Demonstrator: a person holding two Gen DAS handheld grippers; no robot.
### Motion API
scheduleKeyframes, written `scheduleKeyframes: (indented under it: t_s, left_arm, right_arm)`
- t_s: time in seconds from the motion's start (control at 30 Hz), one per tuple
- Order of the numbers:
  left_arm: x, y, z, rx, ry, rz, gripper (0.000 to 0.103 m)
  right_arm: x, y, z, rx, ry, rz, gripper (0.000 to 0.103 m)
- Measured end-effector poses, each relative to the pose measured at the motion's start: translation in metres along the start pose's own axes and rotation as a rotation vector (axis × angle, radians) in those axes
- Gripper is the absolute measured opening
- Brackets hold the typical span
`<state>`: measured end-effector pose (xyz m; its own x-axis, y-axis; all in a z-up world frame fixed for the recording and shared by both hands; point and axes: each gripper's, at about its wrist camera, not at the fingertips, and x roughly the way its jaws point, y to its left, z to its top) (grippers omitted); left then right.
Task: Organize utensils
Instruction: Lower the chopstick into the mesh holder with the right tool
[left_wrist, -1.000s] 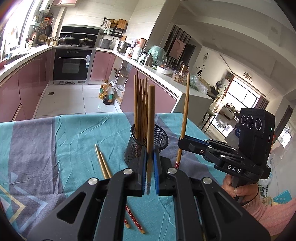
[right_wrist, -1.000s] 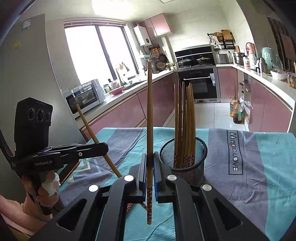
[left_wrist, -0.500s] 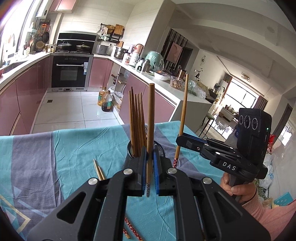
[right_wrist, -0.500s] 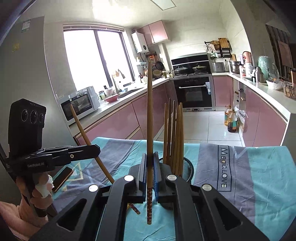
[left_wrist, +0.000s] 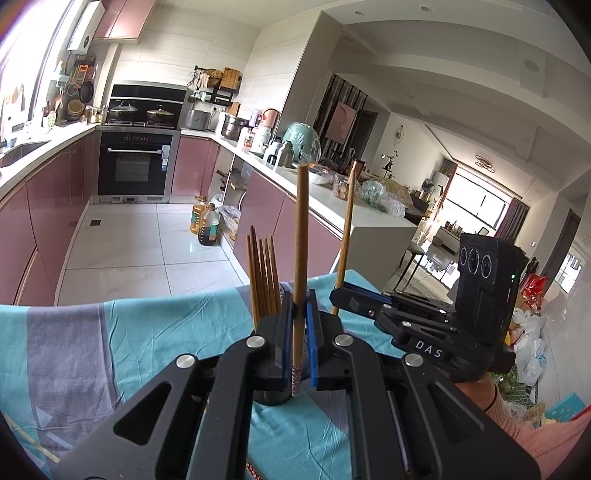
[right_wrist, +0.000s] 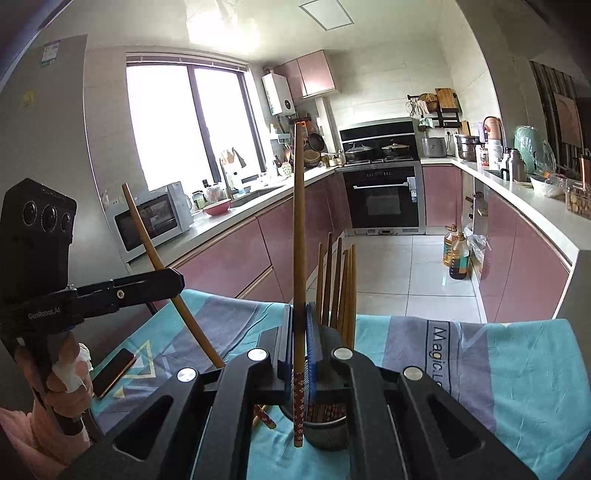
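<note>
My left gripper is shut on a wooden chopstick that stands upright, patterned end down. Behind its fingers stands the black mesh holder, mostly hidden, with several chopsticks sticking up from it. My right gripper is shut on a second upright chopstick, above and just left of the holder. Each gripper shows in the other's view: the right one close to the right, the left one to the left with its chopstick tilted.
A teal and grey tablecloth covers the table. Loose chopsticks lie beside the holder's base. A phone lies at the left of the table. A hand grips the left tool. Kitchen counters stand beyond the table.
Both grippers have risen with their chopsticks still held. The holder has dropped lower in both views and is now largely hidden behind the fingers.
</note>
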<state>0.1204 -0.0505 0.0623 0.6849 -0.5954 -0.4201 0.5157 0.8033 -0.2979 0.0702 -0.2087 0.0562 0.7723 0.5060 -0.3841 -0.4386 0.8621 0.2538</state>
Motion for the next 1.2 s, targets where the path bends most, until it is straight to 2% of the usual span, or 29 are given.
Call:
scheduleKeyframes:
  t_s: [0.27, 0.47, 0.77, 1.2]
  left_arm:
    - [0.005, -0.006, 0.013, 0.016, -0.02, 0.01, 0.007]
    - [0.013, -0.01, 0.011, 0.032, -0.014, 0.036, 0.007]
    - [0.029, -0.015, -0.002, 0.046, 0.044, 0.062, 0.007]
    - [0.05, -0.024, -0.012, 0.063, 0.115, 0.081, 0.007]
  right_arm:
    - [0.005, -0.001, 0.007, 0.002, -0.017, -0.01, 0.006]
    - [0.016, -0.001, 0.012, -0.005, -0.019, -0.032, 0.006]
    - [0.036, -0.004, 0.004, 0.001, 0.015, -0.06, 0.006]
    - [0.044, -0.01, -0.01, 0.012, 0.047, -0.073, 0.006]
